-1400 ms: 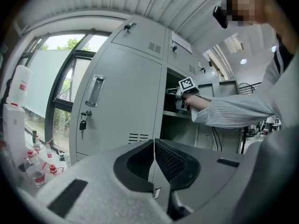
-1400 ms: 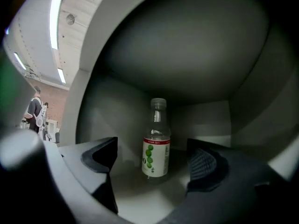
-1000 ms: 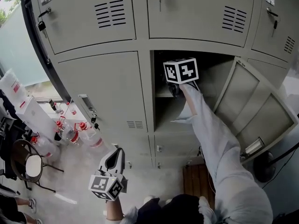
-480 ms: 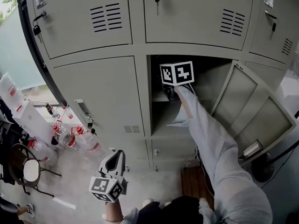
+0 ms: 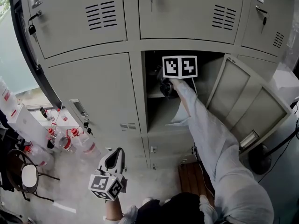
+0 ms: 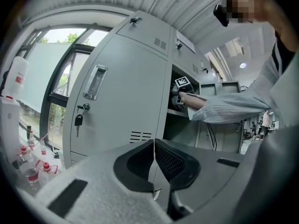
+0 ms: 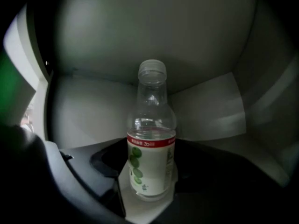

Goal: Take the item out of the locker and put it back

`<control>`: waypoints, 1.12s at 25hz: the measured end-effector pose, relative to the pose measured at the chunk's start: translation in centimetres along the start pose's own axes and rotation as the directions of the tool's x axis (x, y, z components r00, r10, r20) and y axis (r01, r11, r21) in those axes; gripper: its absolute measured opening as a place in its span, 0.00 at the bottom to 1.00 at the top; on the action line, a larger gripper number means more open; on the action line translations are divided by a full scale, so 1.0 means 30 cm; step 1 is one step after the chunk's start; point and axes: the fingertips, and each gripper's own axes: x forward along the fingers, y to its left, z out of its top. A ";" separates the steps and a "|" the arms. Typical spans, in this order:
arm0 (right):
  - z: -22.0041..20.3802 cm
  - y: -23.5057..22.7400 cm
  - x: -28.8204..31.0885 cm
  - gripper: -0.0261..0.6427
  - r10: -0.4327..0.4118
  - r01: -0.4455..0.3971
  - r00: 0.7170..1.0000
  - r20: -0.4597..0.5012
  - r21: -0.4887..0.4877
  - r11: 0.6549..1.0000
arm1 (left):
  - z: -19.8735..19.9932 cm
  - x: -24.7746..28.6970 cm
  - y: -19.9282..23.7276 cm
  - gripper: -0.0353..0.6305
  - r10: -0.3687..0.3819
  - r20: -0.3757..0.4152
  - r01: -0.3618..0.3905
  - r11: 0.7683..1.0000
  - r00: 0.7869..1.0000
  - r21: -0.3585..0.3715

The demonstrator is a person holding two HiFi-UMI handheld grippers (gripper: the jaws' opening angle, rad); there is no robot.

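A clear plastic bottle (image 7: 150,139) with a white cap, a red band and a green-and-white label stands upright on the floor of the open locker compartment (image 5: 154,111). My right gripper (image 7: 149,167) reaches level into that compartment; its jaws have just been closing and now press the bottle's lower body from both sides. In the head view only the right gripper's marker cube (image 5: 180,66) and the sleeve show, and the bottle is hidden. My left gripper (image 6: 154,146) hangs low in front of the lockers (image 5: 114,160), shut with nothing between its pads.
The compartment's door (image 5: 247,106) stands swung out to the right. Closed locker doors (image 5: 93,92) surround the opening, some with keys. Several red-capped bottles (image 5: 70,139) and a stool (image 5: 28,176) stand on the floor at left. A wooden board (image 5: 191,178) lies below the open compartment.
The right gripper's marker cube has rolled a little and stays inside the compartment. The head view has shifted slightly. The left gripper has kept still.
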 end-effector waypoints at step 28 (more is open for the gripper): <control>-0.156 0.129 -0.475 0.49 0.020 -0.028 0.999 0.029 0.297 0.954 | -0.063 0.061 -0.138 0.07 -0.327 -0.047 0.327 0.945 0.944 -0.007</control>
